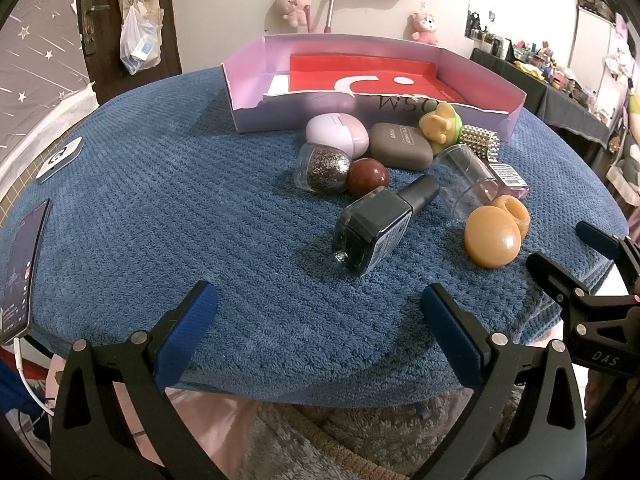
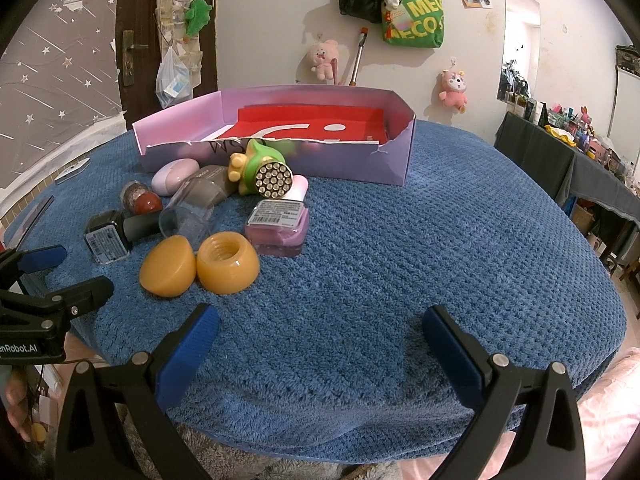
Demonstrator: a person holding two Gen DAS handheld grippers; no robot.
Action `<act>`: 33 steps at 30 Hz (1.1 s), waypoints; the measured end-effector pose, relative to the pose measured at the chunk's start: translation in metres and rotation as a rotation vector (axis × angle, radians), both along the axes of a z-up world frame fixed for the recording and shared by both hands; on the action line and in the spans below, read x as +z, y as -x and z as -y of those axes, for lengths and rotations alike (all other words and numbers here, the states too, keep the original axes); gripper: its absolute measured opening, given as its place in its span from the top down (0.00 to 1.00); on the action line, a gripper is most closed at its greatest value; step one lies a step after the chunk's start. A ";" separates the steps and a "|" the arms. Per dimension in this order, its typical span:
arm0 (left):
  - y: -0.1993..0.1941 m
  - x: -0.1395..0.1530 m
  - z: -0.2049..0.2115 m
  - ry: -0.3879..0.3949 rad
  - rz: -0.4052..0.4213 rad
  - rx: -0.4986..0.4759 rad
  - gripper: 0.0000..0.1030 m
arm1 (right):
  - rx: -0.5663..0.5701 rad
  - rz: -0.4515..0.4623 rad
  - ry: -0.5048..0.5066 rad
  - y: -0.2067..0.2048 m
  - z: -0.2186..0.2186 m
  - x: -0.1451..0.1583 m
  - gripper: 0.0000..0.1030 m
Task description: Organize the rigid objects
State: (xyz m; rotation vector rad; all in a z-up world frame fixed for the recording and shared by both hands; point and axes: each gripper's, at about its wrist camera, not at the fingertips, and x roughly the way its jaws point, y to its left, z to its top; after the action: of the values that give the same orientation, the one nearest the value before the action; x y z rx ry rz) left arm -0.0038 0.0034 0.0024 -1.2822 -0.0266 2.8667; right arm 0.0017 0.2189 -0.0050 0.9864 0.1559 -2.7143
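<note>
A pile of small objects lies on the blue cloth in front of a low purple box (image 1: 256, 120) (image 2: 352, 168) with a red sheet inside. A dark nail polish bottle (image 1: 376, 228) (image 2: 108, 236) lies on its side. Two orange pieces (image 1: 492, 236) (image 2: 224, 260) sit nearest me. Behind are a clear cup (image 1: 468, 180) (image 2: 188, 216), a glitter jar (image 1: 324, 168), a brown-red ball (image 1: 367, 177) (image 2: 148, 202), a grey case (image 1: 400, 146), a pale pink case (image 1: 336, 132) (image 2: 174, 176), a green-yellow toy (image 1: 440, 122) (image 2: 260, 168) and a pink bottle (image 2: 280, 228). My left gripper (image 1: 318, 308) and right gripper (image 2: 320, 328) both stand open, short of the pile, holding nothing.
A round table under blue towel cloth (image 1: 180, 200) (image 2: 440, 260) carries everything. A phone (image 1: 20, 272) and a white card (image 1: 60, 158) lie at its left edge. A dark cluttered side table (image 2: 580, 156) stands at the right. Plush toys and bags hang on the far wall.
</note>
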 end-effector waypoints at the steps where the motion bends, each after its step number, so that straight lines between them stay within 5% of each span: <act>1: 0.000 0.000 0.000 0.000 0.000 0.000 0.00 | 0.000 0.000 0.000 0.000 0.000 0.000 0.00; 33: -0.002 0.007 0.004 -0.001 0.022 -0.013 0.00 | 0.022 0.023 -0.001 0.002 0.000 0.000 0.00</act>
State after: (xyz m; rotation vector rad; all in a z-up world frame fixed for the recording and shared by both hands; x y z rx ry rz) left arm -0.0015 -0.0006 0.0092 -1.3091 -0.0189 2.8412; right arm -0.0002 0.2186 -0.0049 1.0095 0.1635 -2.6820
